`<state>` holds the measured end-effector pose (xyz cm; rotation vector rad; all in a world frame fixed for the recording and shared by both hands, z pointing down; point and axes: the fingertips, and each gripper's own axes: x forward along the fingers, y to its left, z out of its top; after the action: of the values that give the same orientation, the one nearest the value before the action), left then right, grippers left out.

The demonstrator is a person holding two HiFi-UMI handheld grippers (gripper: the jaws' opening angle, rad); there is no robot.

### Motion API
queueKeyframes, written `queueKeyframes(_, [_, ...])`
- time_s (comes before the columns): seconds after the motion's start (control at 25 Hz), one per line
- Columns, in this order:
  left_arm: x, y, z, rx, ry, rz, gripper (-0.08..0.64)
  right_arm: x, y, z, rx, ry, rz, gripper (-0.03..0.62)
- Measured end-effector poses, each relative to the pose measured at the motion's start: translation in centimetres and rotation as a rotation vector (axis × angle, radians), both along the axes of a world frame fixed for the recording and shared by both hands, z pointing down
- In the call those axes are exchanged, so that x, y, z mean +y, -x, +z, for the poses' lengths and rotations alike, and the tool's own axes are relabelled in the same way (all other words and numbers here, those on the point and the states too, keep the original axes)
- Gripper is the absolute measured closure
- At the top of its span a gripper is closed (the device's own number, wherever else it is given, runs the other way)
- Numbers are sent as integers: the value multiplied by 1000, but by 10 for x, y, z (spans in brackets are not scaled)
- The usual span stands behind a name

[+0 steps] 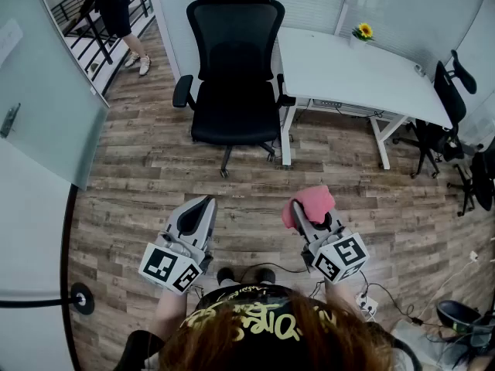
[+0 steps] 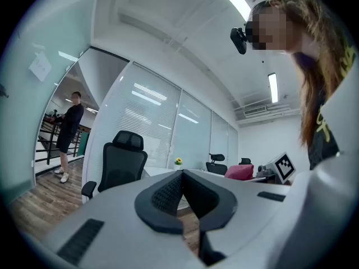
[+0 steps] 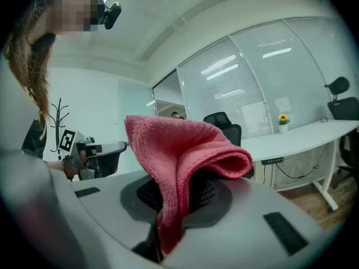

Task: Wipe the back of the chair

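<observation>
1. Right tongs (image 1: 298,212) are clamped on the cloth (image 3: 179,144), which looks soft, light and floppy and drapes over the jaws.
2. Left tongs (image 2: 180,177) are closed and empty.
3. The chair (image 1: 234,45) stands well ahead of both tongs. It probably rolls, so steadying an armrest seems wise.

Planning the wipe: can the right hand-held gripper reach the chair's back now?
Probably not yet: the right hand-held gripper with its cloth is well apart from the chair; only floor lies between.
</observation>
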<state>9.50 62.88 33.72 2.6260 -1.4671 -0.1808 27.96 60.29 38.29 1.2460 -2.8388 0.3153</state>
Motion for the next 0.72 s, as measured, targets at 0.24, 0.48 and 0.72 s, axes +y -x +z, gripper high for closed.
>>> queueKeyframes(0.24, [3,0,1,4,-6,1,568,4,0,3,32,-11,1,529])
queueKeyframes(0.48, [4,0,1,3,-3,0,568,6,0,7,33,-4,-5,529])
queueKeyframes(0.72, [6,3,-2,-3,-3,-3,568,5,3,7,11,16,7,529])
